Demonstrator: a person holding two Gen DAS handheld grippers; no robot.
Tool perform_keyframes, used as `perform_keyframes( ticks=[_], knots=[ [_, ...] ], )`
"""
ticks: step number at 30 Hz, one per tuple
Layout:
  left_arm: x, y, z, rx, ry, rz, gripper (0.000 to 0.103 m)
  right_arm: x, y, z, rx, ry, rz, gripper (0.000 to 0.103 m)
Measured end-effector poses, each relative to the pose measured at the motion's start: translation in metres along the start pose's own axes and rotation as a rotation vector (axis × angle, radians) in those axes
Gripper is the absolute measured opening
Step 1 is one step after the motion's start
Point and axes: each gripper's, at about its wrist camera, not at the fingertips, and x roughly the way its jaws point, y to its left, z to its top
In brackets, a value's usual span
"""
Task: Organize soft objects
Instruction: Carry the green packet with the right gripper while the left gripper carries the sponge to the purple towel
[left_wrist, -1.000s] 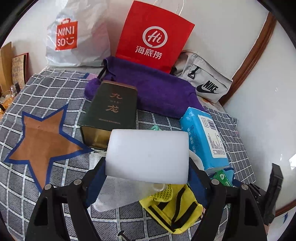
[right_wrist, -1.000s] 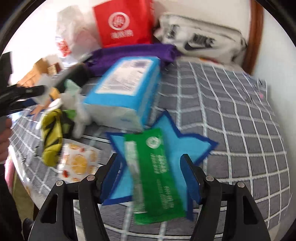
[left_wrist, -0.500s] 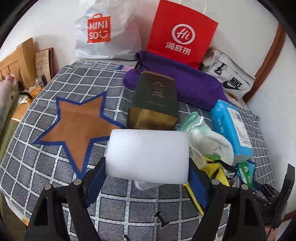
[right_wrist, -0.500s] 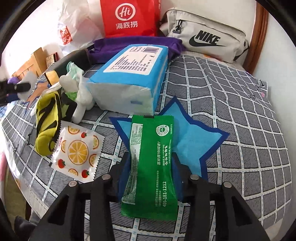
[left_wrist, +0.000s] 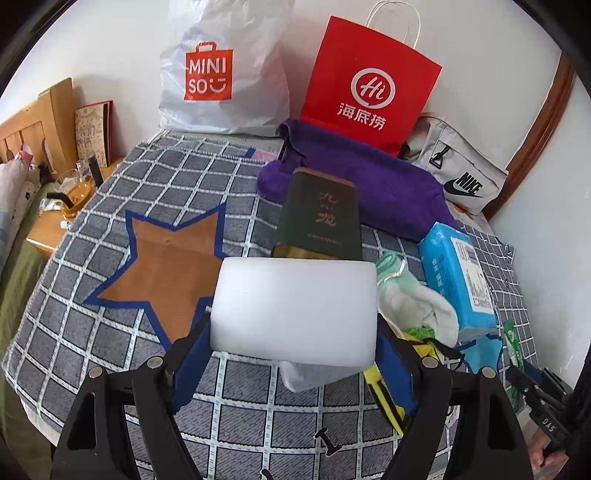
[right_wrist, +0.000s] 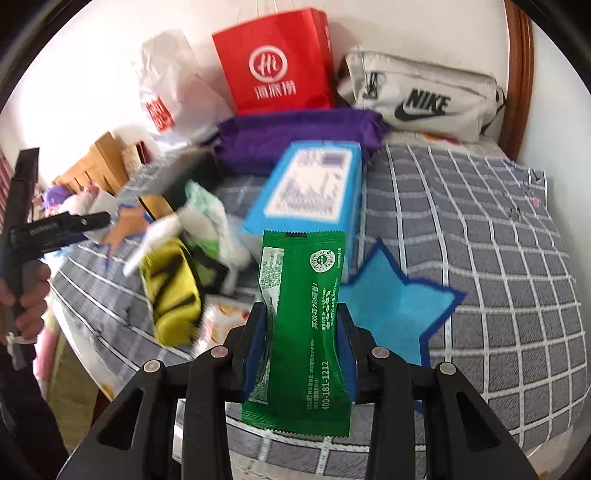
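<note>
your left gripper (left_wrist: 293, 354) is clenched on a white foam block (left_wrist: 295, 308), its blue pads pressed against both short ends. the block is held clear of the checked cloth (left_wrist: 184, 170), in front of the brown star patch (left_wrist: 170, 266) and the dark green tin (left_wrist: 319, 218). a white plastic scrap (left_wrist: 306, 376) shows just under the block.

your right gripper (right_wrist: 301, 345) is clenched on a green sachet (right_wrist: 306, 314), which stands upright between the pads and is pinched at its waist. the sachet is lifted off the cloth, over the left edge of the blue star patch (right_wrist: 402, 310).

on the cloth, between the two stars, lie a blue tissue pack (right_wrist: 314, 188), a white and green sock bundle (left_wrist: 413, 299) and a yellow and black item (right_wrist: 171, 291). these three lie close together; the sock bundle touches the tissue pack in the left wrist view. an orange-print packet (right_wrist: 221, 321) lies just beside the yellow item, blurred.

behind them lie a purple towel (left_wrist: 369, 184), a red paper bag (left_wrist: 369, 81), a white miniso bag (left_wrist: 221, 70) and a grey nike pouch (left_wrist: 458, 173), all against the wall.

the right wrist view is motion-blurred on its left half.
</note>
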Motion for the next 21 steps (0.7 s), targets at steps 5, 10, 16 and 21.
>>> perform_keyframes(
  ticks=[5,10,16,21],
  knots=[
    [-0.003,-0.006,0.016,0.012,-0.013,0.01,0.08,-0.008,0.001,0.026,-0.001,-0.04,-0.007,0.037],
    [-0.005,-0.012,0.037,0.015,-0.034,0.001,0.08,-0.009,-0.001,0.056,0.014,-0.062,-0.021,0.037],
    [-0.001,-0.024,0.066,0.033,-0.058,0.003,0.08,-0.003,-0.004,0.094,0.019,-0.078,-0.02,0.037],
    [0.012,-0.036,0.087,0.056,-0.059,0.008,0.08,0.007,-0.007,0.12,0.012,-0.088,-0.018,0.037]
  ],
)
